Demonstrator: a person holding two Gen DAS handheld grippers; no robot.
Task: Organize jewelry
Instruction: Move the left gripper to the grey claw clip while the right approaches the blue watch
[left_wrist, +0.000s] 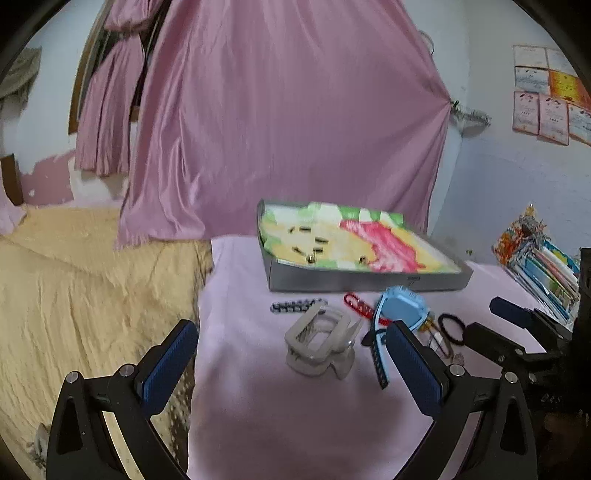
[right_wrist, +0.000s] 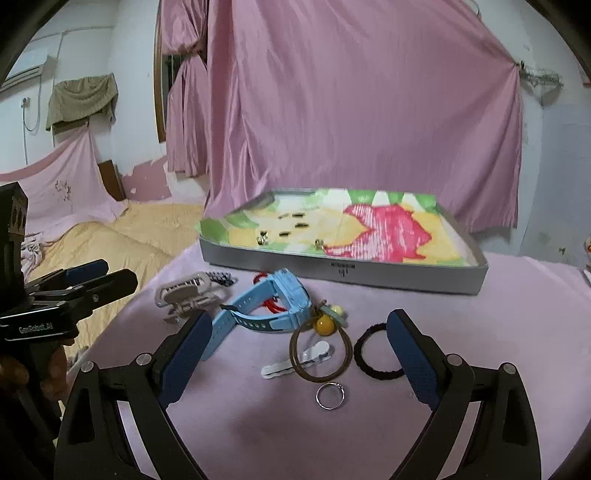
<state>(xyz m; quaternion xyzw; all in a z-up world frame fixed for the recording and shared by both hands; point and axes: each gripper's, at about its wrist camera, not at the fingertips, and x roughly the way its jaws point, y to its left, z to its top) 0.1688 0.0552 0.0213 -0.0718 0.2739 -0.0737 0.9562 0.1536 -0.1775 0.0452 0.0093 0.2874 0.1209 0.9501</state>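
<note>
A shallow grey tray (right_wrist: 369, 275) lined with a bright floral cloth holds several small dark and gold pieces; it also shows in the left wrist view (left_wrist: 369, 284). In front of it on the pink cloth lie a grey claw clip (left_wrist: 319, 341), a blue watch (right_wrist: 269, 302), a silver ring (right_wrist: 330, 396), a brown hair tie with a yellow bead (right_wrist: 320, 354), a black hair tie (right_wrist: 373, 356), a white clip (right_wrist: 295, 362) and a black-and-white clip (left_wrist: 295, 305). My left gripper (left_wrist: 295, 363) is open and empty, just before the claw clip. My right gripper (right_wrist: 299, 356) is open and empty above the ring and ties.
A red clip (left_wrist: 357, 304) lies by the watch (left_wrist: 400, 310). A bed with a tan cover (left_wrist: 92, 280) lies left of the table. Pink curtains (left_wrist: 280, 110) hang behind. A stack of books (left_wrist: 543, 266) stands at the right. The table edge drops off on the left.
</note>
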